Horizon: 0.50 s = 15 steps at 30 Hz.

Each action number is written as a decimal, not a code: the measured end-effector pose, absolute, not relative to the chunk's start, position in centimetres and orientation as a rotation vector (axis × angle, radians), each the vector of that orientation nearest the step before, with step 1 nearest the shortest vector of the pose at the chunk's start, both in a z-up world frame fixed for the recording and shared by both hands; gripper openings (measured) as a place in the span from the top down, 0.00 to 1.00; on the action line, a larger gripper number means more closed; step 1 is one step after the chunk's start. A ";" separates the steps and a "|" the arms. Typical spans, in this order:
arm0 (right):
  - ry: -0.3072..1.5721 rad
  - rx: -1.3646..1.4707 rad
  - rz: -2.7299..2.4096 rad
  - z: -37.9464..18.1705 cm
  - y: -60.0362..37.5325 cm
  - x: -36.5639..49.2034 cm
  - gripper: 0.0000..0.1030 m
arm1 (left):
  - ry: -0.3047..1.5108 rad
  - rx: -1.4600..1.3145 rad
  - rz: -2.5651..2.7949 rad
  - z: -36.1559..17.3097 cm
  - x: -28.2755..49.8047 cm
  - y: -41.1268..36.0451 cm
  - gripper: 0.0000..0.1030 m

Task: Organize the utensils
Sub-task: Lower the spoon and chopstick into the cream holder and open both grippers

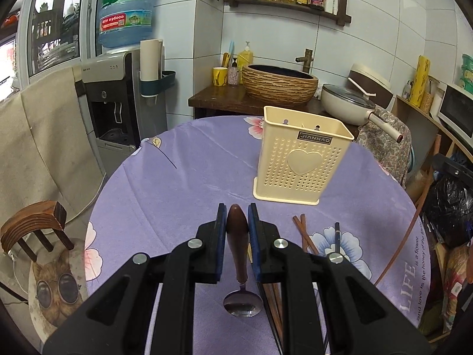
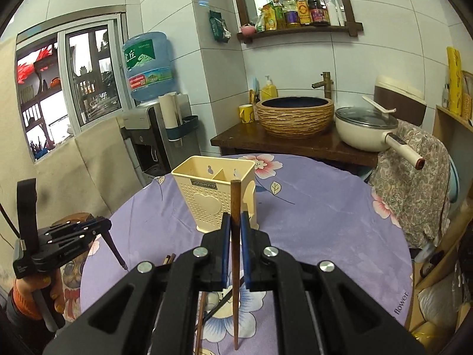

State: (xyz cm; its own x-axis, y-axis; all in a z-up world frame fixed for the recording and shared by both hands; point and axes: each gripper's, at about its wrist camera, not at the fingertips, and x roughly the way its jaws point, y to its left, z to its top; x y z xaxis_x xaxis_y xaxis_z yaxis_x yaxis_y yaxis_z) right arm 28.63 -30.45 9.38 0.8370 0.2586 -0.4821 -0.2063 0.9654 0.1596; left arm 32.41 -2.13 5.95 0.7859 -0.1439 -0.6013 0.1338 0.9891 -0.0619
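Observation:
My left gripper (image 1: 237, 217) is shut on a spoon (image 1: 238, 251) by its dark wooden handle, and the metal bowl hangs down toward me above the cloth. The cream perforated utensil holder (image 1: 298, 159) stands on the table ahead and slightly right. My right gripper (image 2: 234, 224) is shut on a single brown chopstick (image 2: 235, 266), held nearly upright with its tip hanging low. The holder (image 2: 214, 195) stands just beyond it, two compartments showing. Loose chopsticks (image 1: 304, 233) lie on the cloth. The left gripper (image 2: 88, 230) shows at the left edge of the right wrist view, the spoon handle slanting down from it.
The round table carries a purple floral cloth (image 1: 183, 171). Behind it a dark counter holds a woven basin (image 1: 279, 84) and a white lidded pan (image 1: 348, 103). A water dispenser (image 1: 118, 100) stands at the left, a wooden chair (image 1: 32, 227) low left, a cloth-draped chair (image 2: 414, 186) at the right.

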 end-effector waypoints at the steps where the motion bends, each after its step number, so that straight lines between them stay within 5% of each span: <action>1: 0.524 0.101 0.253 9.5 -30.4 28.4 0.93 | 0.649 -0.017 -0.156 6.0 32.2 -2.0 0.85; 15: 0.512 0.070 0.284 10.6 -29.9 27.8 0.93 | 0.641 -0.022 -0.166 6.8 31.9 -1.6 0.85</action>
